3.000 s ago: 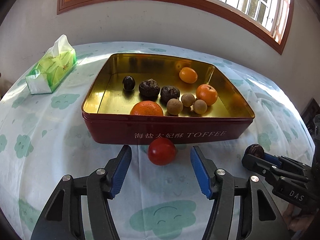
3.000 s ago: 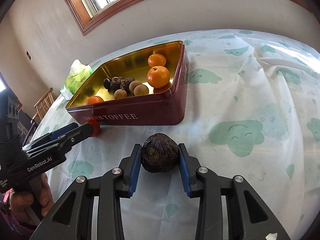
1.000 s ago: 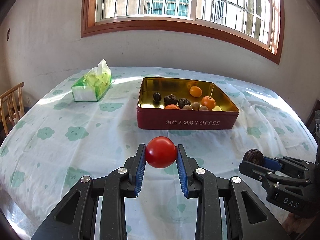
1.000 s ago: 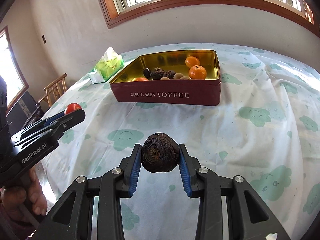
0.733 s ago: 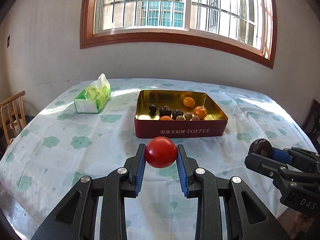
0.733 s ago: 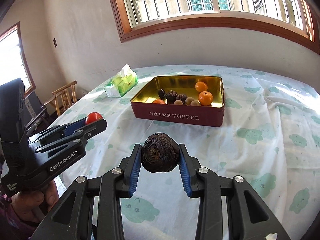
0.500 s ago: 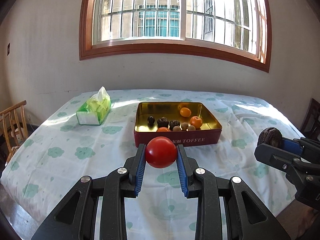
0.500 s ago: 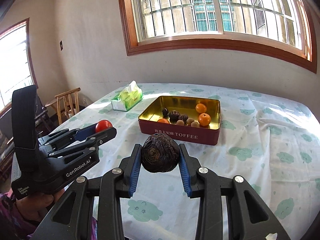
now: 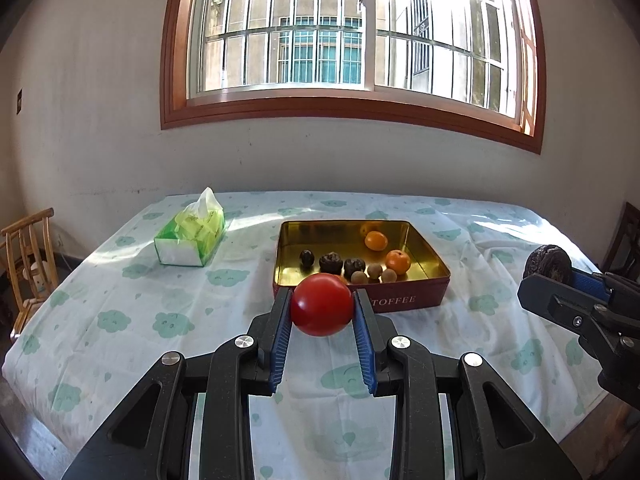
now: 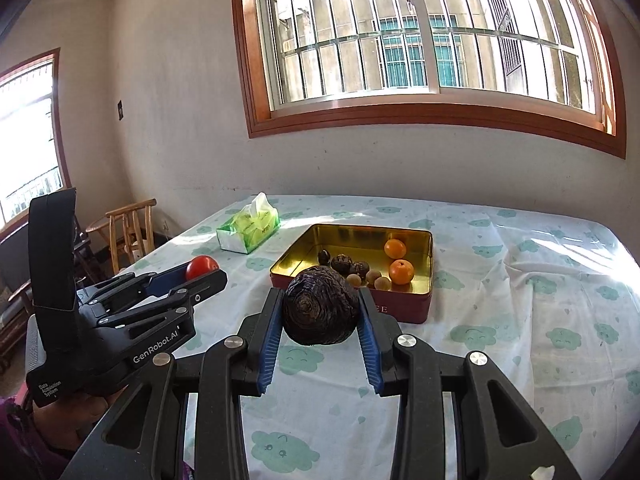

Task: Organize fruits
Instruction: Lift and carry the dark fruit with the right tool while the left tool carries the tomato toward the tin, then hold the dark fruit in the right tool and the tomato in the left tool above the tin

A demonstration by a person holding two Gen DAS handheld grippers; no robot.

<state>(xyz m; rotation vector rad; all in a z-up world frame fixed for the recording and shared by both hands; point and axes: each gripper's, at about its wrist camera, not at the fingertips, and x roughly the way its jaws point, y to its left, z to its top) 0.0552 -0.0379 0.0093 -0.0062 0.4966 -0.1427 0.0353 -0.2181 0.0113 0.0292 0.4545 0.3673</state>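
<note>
Both grippers have risen and drawn back from the red toffee tin since three seconds ago, when the left one sat low before the tomato lying on the cloth; more window and wall now show in each view. At present the left gripper has its blue fingers clenched on the red tomato, held in the air above the cloud-printed surface, and that tomato hides part of the tin's near rim. Its partner, the right gripper, is clamped on a dark wrinkled fruit, also off the cloth, and this fruit covers the tin's near left corner in the right wrist view. Inside the gold-lined tin lie two oranges, several small brown round fruits and three dark ones, gathered toward the near wall. A green tissue pack stands on the cloth to the left of the tin, well apart from it. Off the table's left edge stands a wooden chair. Behind everything a barred window in a wooden frame fills the wall. A hand grips the left tool's handle at the lower left of the right wrist view.
</note>
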